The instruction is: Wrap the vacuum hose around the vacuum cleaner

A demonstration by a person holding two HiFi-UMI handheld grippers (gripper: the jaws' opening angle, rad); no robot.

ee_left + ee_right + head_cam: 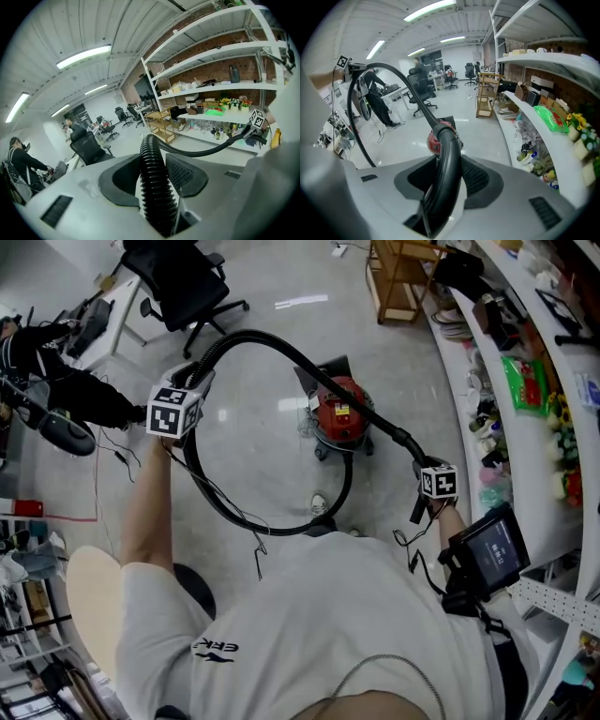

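Note:
The red vacuum cleaner [339, 413] stands on the grey floor ahead of me; in the right gripper view the vacuum cleaner [436, 138] shows just beyond the jaws. Its black hose [272, 526] runs from the canister in a wide loop near my feet, rises to my left gripper [199, 376], then arches across to my right gripper [412, 448]. The left gripper [154, 171] is shut on the ribbed hose [157, 187]. The right gripper [443, 171] is shut on the hose's smooth end tube [447, 159]. Both are held above the floor, left and right of the canister.
A black office chair [187, 282] and a wooden trolley [398, 277] stand beyond the vacuum. A curved white shelf [525, 427] crowded with items runs along the right. A person [56, 381] sits at a desk on the left. Thin cables [122, 456] trail on the floor.

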